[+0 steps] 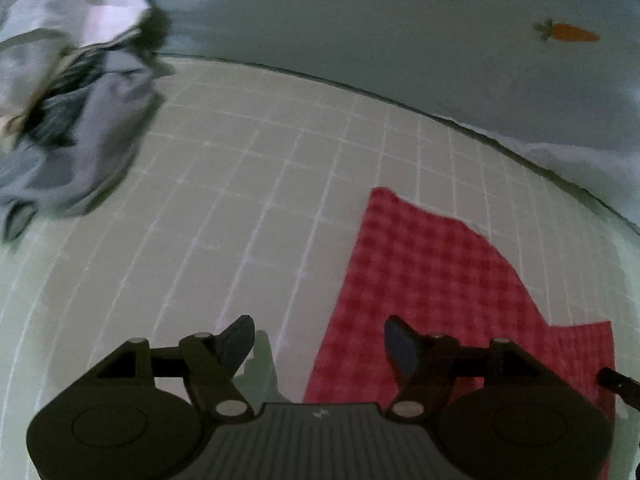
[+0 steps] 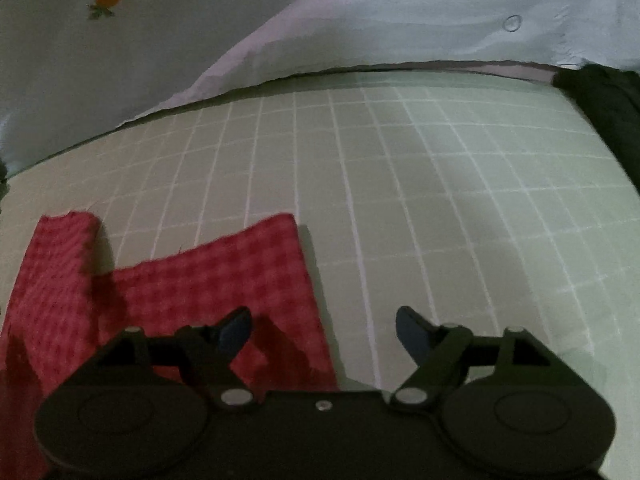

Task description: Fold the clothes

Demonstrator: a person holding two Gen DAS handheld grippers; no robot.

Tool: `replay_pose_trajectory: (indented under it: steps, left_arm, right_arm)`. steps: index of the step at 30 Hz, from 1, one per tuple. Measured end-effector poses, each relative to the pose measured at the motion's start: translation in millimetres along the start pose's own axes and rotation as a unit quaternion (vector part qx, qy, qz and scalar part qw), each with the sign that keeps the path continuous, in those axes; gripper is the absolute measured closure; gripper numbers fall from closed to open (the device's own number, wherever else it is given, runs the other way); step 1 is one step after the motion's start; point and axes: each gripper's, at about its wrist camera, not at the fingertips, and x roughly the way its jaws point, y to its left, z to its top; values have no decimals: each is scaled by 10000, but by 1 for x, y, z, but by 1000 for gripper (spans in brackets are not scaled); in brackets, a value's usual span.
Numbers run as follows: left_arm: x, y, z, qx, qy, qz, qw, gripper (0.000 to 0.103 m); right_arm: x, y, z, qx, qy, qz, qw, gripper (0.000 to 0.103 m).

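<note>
A red checked cloth (image 1: 432, 280) lies on the green grid mat (image 1: 248, 184). In the left wrist view it is at the lower right, under the right finger. My left gripper (image 1: 319, 340) is open and empty, over the cloth's left edge. In the right wrist view the same cloth (image 2: 208, 280) lies at the lower left with one part folded up at its left side. My right gripper (image 2: 323, 332) is open and empty, its left finger over the cloth's right edge.
A heap of grey and white clothes (image 1: 68, 92) sits at the mat's far left. A dark garment (image 2: 604, 108) lies at the mat's far right corner. A pale sheet with a carrot print (image 1: 568, 33) lies beyond the mat's far edge.
</note>
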Motion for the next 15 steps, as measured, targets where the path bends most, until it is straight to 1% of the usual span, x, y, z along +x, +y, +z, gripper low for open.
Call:
replay_pose_trajectory:
  steps: [3, 5, 6, 7, 8, 9, 10, 11, 13, 15]
  left_arm:
    - [15, -8, 10, -29, 120, -133, 9998, 33]
    - [19, -15, 14, 204, 55, -43, 9998, 43]
    - [19, -15, 14, 254, 37, -17, 9997, 47]
    - [19, -15, 15, 304, 18, 10, 9995, 58]
    - [19, -15, 15, 355, -1, 37, 9994, 72]
    - [19, -15, 16, 405, -19, 63, 9992, 81]
    - [19, -15, 16, 455, -38, 90, 9989, 98]
    - [19, -16, 17, 505, -57, 116, 9986, 101]
    - [19, -15, 18, 583, -108, 195, 9981, 103]
    - [12, -3, 21, 468, -268, 470, 9974, 103]
  right_arm:
    - [4, -1, 8, 104, -69, 113, 9999, 27]
    - [5, 3, 10, 1, -90, 119, 9999, 37]
    - [6, 5, 11, -88, -92, 109, 9999, 40]
    - [6, 8, 12, -205, -102, 102, 9997, 48]
    - [7, 10, 13, -318, -109, 117, 9994, 57]
    - [8, 12, 15, -422, -109, 154, 9989, 63]
    - [8, 14, 16, -524, -109, 193, 9984, 82]
    - [9, 15, 17, -587, -100, 210, 9980, 101]
    - [6, 11, 19, -549, -190, 181, 9981, 102]
    - [-3, -6, 23, -314, -420, -114, 9986, 103]
